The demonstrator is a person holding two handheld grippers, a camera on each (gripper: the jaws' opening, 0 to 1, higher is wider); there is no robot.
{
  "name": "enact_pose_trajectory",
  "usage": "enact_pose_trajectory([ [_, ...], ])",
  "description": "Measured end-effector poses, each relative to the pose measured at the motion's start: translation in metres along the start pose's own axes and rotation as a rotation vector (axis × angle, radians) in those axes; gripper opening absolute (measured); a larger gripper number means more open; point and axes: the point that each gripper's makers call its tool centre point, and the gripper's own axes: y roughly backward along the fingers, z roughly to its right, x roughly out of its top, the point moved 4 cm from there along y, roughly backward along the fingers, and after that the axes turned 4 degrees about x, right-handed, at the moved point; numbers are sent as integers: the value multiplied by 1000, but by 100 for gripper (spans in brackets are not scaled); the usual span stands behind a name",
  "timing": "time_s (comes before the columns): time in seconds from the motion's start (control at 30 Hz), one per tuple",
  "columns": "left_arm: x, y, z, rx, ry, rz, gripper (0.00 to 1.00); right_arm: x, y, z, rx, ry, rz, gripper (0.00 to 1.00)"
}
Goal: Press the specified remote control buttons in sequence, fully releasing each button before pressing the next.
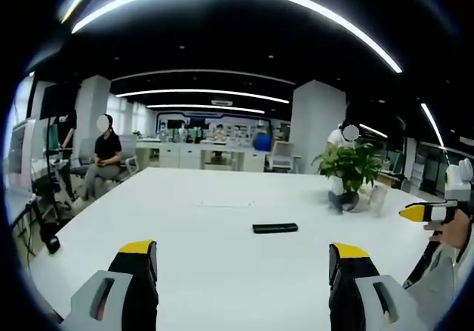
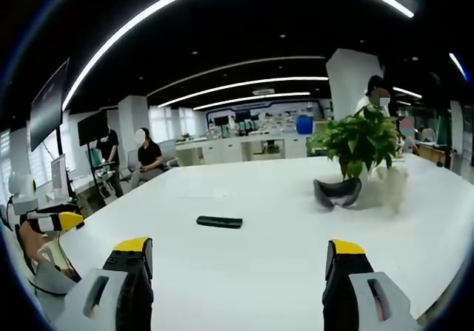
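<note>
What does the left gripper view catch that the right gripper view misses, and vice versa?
Left gripper view alone: the right tool entering from the right edge, held in a hand, with the potted plant on the table's far right. Right gripper view alone: the left tool entering at the left edge, wall screens on the left, and a dark curved object lying at the plant's base. Shared: the white table, the black remote control lying flat and untouched, a seated person beyond the table, and each view's own jaws wide apart, holding nothing.
</note>
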Motion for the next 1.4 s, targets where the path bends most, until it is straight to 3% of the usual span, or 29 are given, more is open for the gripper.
enact_pose_trajectory([
  [1.4,-4,-4,2,-17,-16,-24,99,-5,3,4,-18,8,-15,96],
])
